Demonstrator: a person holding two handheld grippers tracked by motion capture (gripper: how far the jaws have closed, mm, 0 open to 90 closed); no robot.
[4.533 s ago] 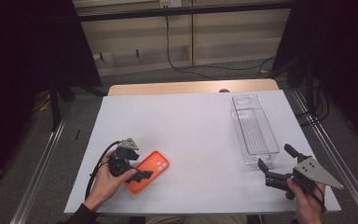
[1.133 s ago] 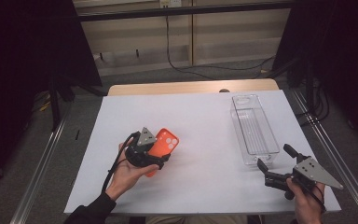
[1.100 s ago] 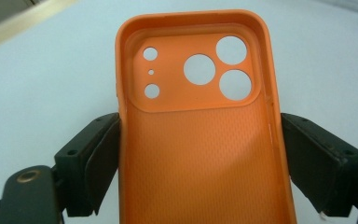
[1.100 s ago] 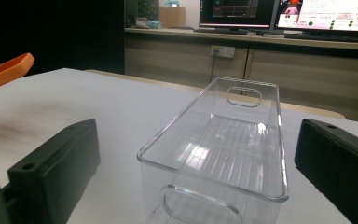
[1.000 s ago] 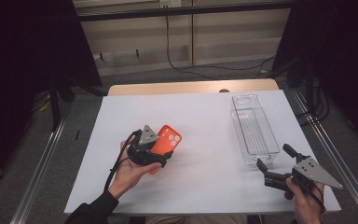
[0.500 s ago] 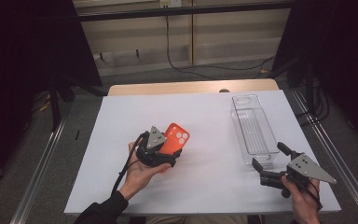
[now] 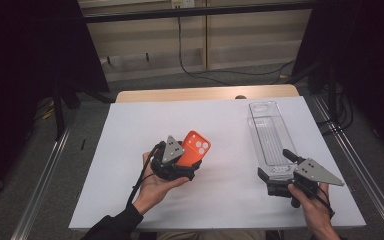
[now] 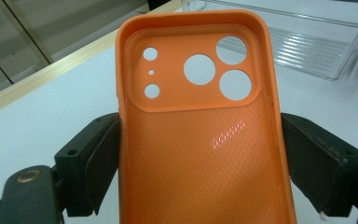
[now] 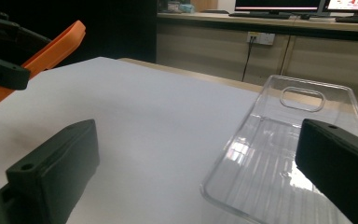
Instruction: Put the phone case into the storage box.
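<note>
Case [image 8: 200, 140] in my left claw [image 7: 179, 165], clamped across its sides: light, bendy rubber; right claw [image 7: 275, 179] open, empty

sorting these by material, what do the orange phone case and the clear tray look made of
Orange phone case: probably soft silicone or rubbery plastic, matte, with a fine dotted texture inside. Clear tray: seemingly hard transparent plastic, glossy, with a ribbed floor that catches reflections.
</note>
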